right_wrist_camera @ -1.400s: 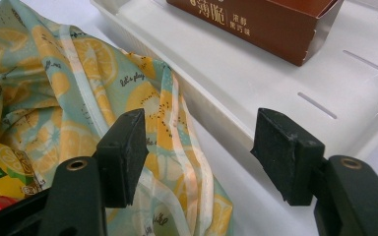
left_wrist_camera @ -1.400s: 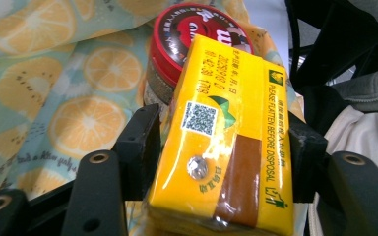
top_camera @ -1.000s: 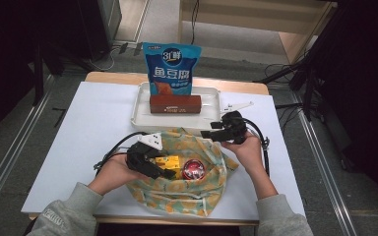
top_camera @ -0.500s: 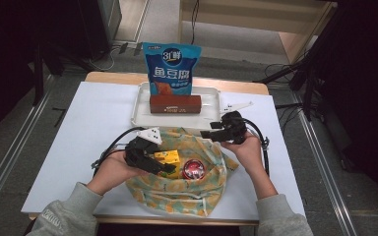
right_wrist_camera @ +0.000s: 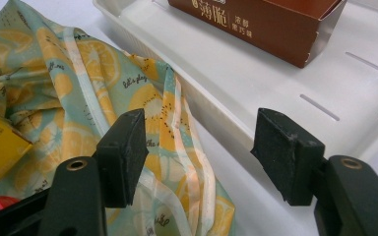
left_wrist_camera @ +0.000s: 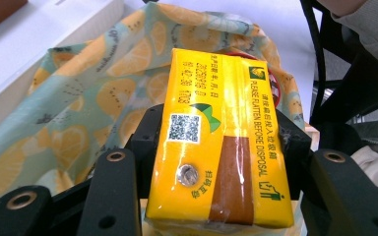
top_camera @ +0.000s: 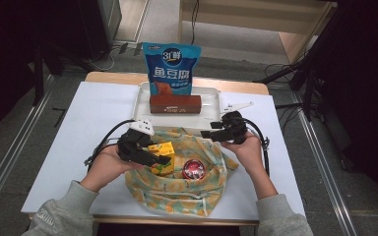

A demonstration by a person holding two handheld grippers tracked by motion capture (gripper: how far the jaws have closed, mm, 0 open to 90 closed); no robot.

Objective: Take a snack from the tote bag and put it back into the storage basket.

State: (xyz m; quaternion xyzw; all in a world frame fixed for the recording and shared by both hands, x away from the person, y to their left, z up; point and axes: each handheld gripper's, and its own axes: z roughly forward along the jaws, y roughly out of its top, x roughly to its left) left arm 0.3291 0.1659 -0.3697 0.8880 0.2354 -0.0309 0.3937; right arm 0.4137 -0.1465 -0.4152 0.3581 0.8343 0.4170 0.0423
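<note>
Inside one fruit-print bag [top_camera: 177,189], one yellow carton [top_camera: 161,150], one red can [top_camera: 193,169].

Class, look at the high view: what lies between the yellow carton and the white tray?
High view: only the fruit-print cloth bag's rim lies between the yellow carton and white tray.

The cloth bag [top_camera: 177,182] is spread at the near edge of the surface [top_camera: 78,128]. Just behind the bag, the tray [top_camera: 142,101] is set, with the box [top_camera: 175,104] lying in it. The pouch [top_camera: 171,69] is stood behind the box. In the bag, the carton [top_camera: 161,150] is held left of the round tin [top_camera: 193,169].
</note>
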